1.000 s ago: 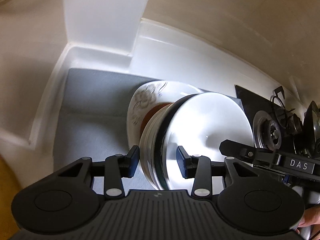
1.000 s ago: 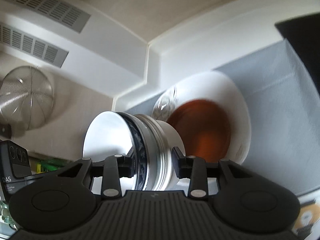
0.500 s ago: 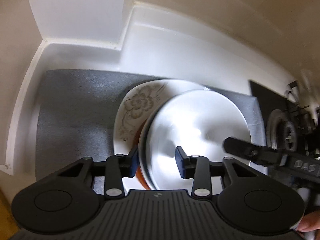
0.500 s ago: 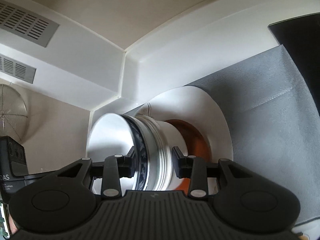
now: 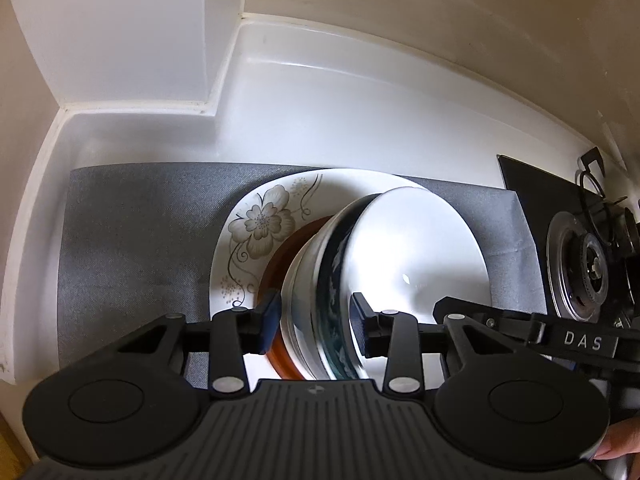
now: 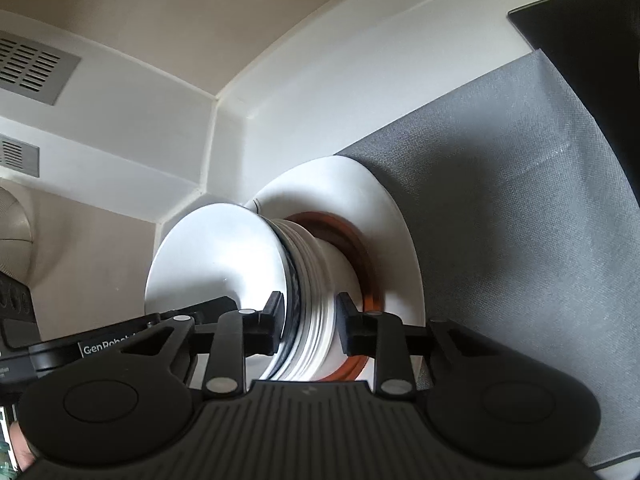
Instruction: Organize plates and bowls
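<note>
A stack of nested bowls (image 5: 384, 280) sits between the fingers of both tongs, one pair on each side. The top bowl is white inside with a dark patterned band on its outer wall; paler ribbed bowls nest beneath it.

In the left wrist view, the left tongs (image 5: 314, 322) straddle the near edge of the stack, one blue-padded finger outside the ribbed walls, the other inside the top bowl. Both pads look pressed against the stack, so the tongs appear clamped on it. The right tongs (image 5: 520, 330) reach in from the right side, marked "DAS".

In the right wrist view, the right tongs (image 6: 308, 326) grip the stack (image 6: 308, 280) the same way, one finger inside the top bowl's rim, the other against the outer wall.

Just beyond the tongs, under the stack, lies a brown dish (image 5: 286, 256) on a white plate (image 5: 260, 232) with a grey flower pattern. Whether the stack touches the brown dish cannot be told. The plate rests on a grey mat (image 5: 140, 232) covering the white tabletop (image 5: 340, 112). Far right of the left tongs is a gas burner (image 5: 580, 264).
</note>
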A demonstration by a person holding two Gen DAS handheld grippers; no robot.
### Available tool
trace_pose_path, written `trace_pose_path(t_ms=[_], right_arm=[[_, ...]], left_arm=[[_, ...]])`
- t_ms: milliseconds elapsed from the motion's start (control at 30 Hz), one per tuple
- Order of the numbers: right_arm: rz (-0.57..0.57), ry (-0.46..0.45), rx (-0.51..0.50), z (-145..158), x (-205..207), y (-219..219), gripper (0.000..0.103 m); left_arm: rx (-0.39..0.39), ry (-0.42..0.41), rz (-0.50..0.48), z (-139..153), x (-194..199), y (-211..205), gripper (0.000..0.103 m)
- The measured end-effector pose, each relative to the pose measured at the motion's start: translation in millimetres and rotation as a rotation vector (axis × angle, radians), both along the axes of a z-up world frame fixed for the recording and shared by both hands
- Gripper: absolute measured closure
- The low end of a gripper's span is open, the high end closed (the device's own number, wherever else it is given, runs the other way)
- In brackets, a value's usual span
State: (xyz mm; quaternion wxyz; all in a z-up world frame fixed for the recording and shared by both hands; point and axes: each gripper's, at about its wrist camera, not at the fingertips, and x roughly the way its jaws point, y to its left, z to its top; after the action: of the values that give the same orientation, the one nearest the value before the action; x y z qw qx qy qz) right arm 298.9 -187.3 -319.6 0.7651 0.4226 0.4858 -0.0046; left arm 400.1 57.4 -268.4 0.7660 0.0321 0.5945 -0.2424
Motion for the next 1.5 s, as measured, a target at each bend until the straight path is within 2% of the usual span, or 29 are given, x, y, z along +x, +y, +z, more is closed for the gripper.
trace_pose_path(t_ms=[67,133,200,267,300,333,433,533,633,733,800,900,1000,1233,1500], right_arm=[[0.005,-0.017,-0.009,3.8,-6.5,0.0,0.069],[-0.008,-0.054,-0.047,18.0,-19.6,2.5,0.052],[-0.029,-0.089,-0.146,43.4,-39.8,9.0,0.022],[-0.071,-0.072,-0.242,70.7,-59.9,17.7,0.015],[-0.073,-0.073,-0.291,86.6,-70.8,25.5,0.014],[-0.061,-0.079,-0.338,102.3,-81.0,33.4,0.013],[-0.029,-0.072,-0.481,150.8,-106.5,64.9,0.001],[0.037,-0.076,-0.604,194.8,-127.3,95.1,0.000],[0.066,-0.139,-0.666,239.6,-154.6,108.7,0.000],[0.053,-0.193,-0.677,278.1,-175.2,110.6,0.000],[0.052,-0.196,-0.711,297.3,-188.4,114.7,0.000],[0.084,-0.179,-0.765,317.7,-208.7,119.9,0.000],[0.125,-0.105,-0.762,323.8,-227.7,119.4,0.000],[0.178,-0.096,-0.650,321.0,-276.7,104.5,0.000],[0.210,-0.106,-0.658,320.9,-318.4,97.8,0.000]], left_arm=[[0.007,0.009,0.001,7.4,-5.9,4.2,0.063],[0.013,-0.061,0.002,28.6,-20.6,11.1,0.056],[0.021,-0.170,0.002,56.4,-42.6,18.5,0.047],[0.001,-0.248,0.003,84.9,-67.5,26.9,0.033],[-0.017,-0.268,-0.002,98.4,-79.6,30.6,0.023],[-0.036,-0.279,-0.006,111.9,-91.4,33.8,0.017],[-0.074,-0.303,-0.017,154.0,-127.1,38.0,0.013],[-0.035,-0.387,-0.028,196.4,-168.0,30.9,0.007],[-0.021,-0.475,0.032,230.4,-210.5,32.9,0.005],[-0.039,-0.500,0.121,253.6,-246.8,33.8,0.004],[-0.033,-0.508,0.171,267.7,-265.7,34.0,0.004],[-0.019,-0.468,0.163,283.7,-289.5,25.6,0.004],[0.021,-0.439,0.171,292.5,-316.1,16.5,0.004],[0.121,-0.437,0.239,295.6,-372.9,1.6,0.005],[0.142,-0.442,0.272,296.5,-417.9,-9.4,0.004]])
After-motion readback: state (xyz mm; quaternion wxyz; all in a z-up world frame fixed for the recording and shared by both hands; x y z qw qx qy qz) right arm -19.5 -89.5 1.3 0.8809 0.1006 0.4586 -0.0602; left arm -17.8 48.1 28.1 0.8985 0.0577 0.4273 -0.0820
